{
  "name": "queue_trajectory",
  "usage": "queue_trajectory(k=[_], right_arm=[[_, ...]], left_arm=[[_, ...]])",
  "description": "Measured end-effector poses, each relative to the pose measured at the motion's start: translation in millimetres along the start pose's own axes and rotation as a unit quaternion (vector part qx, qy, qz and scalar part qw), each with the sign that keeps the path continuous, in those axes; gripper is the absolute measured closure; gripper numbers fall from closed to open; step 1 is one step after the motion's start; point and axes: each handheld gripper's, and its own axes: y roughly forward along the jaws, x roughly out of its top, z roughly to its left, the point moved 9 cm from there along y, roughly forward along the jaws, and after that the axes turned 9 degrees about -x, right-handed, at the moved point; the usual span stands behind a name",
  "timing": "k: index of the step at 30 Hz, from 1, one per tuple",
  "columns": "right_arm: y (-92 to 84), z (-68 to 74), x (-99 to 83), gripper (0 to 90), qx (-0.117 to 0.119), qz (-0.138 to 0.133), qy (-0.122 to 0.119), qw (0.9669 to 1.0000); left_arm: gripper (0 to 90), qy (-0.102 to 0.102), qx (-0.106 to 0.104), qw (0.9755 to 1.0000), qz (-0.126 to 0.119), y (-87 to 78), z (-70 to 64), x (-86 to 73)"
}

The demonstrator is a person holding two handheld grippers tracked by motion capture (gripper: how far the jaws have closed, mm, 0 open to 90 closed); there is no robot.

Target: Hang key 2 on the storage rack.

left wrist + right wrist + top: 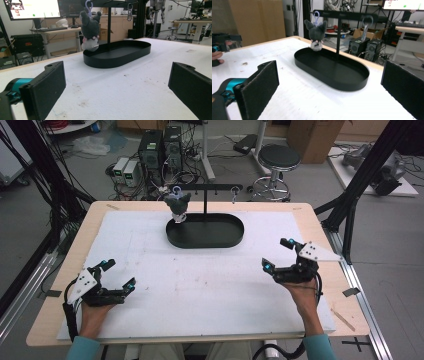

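A black oval tray stands at the far middle of the white mat, with a T-shaped stand rising from it. A dark grey plush keychain hangs from the stand's left end, and an empty metal clip hangs from the right end. My left gripper rests near the front left, open and empty. My right gripper is at the right, open and empty. The left gripper view shows wide-apart jaws facing the plush and tray. The right gripper view shows open jaws before the tray and plush.
The white mat covers a wooden table whose bare edge shows all round. Black frame struts stand at the right edge. Behind the table are computer towers and a stool on the floor.
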Motion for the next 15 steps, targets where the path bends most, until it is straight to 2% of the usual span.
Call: queue_trajectory(k=[2, 5, 8, 12, 15], right_arm=[[-3.8, -0.8, -12.9, 0.6, -0.013, 0.001, -0.003, 0.9999], [-11.1, -2.6, -26.6, 0.6, -0.024, -0.005, 0.008, 0.9997], [-17.7, -5.1, -35.7, 0.6, -0.034, -0.029, 0.014, 0.9989], [-20.7, -2.9, -50.2, 0.6, -0.033, -0.045, 0.016, 0.9983], [-19.4, -1.4, -61.7, 0.6, -0.031, -0.047, 0.023, 0.9982]], left_arm=[[1.7, -0.001, 0.0, 1.0, -0.001, 0.0, 0.1, 0.1], [1.7, 0.0, -0.001, 1.0, 0.0, -0.1, -0.1, 0.0], [1.7, 0.0, -0.001, 1.0, 0.0, -0.2, -0.2, 0.1], [1.7, 0.0, 0.0, 1.0, -0.001, -0.3, 0.0, 0.1], [1.7, 0.0, 0.001, 1.0, -0.001, -0.3, 0.1, 0.1]])
